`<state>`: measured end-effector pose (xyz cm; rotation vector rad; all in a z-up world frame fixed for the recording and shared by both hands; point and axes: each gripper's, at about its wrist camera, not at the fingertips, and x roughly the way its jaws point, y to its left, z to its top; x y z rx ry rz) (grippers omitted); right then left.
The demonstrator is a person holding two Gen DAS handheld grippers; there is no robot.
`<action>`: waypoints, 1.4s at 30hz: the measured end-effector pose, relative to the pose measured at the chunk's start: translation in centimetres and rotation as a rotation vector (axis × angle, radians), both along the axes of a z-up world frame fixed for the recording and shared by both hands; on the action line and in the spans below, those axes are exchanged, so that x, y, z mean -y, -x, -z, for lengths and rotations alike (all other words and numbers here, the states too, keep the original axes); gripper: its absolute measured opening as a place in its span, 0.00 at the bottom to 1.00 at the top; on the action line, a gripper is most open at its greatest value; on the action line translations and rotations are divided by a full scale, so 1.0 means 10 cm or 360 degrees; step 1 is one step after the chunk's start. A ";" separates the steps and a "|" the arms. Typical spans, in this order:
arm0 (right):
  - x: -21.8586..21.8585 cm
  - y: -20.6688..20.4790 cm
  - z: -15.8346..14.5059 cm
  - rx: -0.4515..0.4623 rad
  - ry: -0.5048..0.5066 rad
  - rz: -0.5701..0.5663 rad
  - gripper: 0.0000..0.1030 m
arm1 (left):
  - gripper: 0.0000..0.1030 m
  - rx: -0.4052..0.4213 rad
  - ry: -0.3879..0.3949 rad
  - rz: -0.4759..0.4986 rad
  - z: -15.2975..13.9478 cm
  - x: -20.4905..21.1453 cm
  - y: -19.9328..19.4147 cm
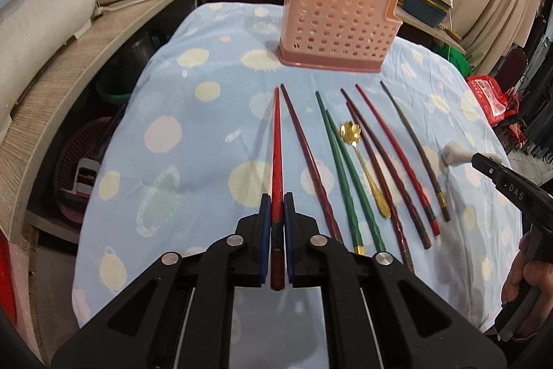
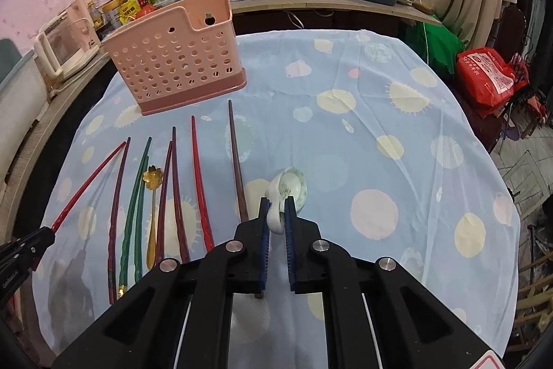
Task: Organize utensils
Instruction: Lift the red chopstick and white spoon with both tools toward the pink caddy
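Two grippers loaded: left gripper (image 1: 277,199) clamped on bright red chopstick (image 1: 276,140), right gripper (image 2: 277,206) clamped on white ceramic spoon (image 2: 288,191). Pink perforated plastic holder (image 1: 337,23) looks empty. Remaining chopsticks, gold flower spoon (image 1: 363,161) on dotted blue tablecloth (image 1: 193,134). Task barely begun.

Tablecloth (image 1: 193,134): pale blue, cream and pink planet dots. Utensil basket (image 1: 337,23): perforated pink, darker pink base. Held chopstick (image 1: 276,154): bright red. Chopstick pair (image 1: 340,168): green, gold ends. Flower spoon (image 1: 350,131): gold. Ceramic spoon (image 2: 292,187): white, green motif.
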<state>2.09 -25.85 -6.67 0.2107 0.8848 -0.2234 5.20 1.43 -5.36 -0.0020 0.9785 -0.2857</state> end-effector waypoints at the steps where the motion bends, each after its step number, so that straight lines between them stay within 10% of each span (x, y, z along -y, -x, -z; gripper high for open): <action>1: 0.00 0.00 -0.03 0.0009 -0.0001 -0.0002 0.07 | 0.07 0.0014 0.0003 -0.0001 -0.05 0.00 -0.01; 28: 0.00 -0.24 -0.39 0.0104 -0.0049 -0.0053 0.05 | 0.07 0.0129 0.0003 -0.0046 -0.52 -0.01 -0.32; 42: 0.03 -0.68 -1.21 0.0337 -0.0034 -0.0172 0.05 | 0.07 0.0502 0.0018 -0.0010 -1.56 0.10 -0.71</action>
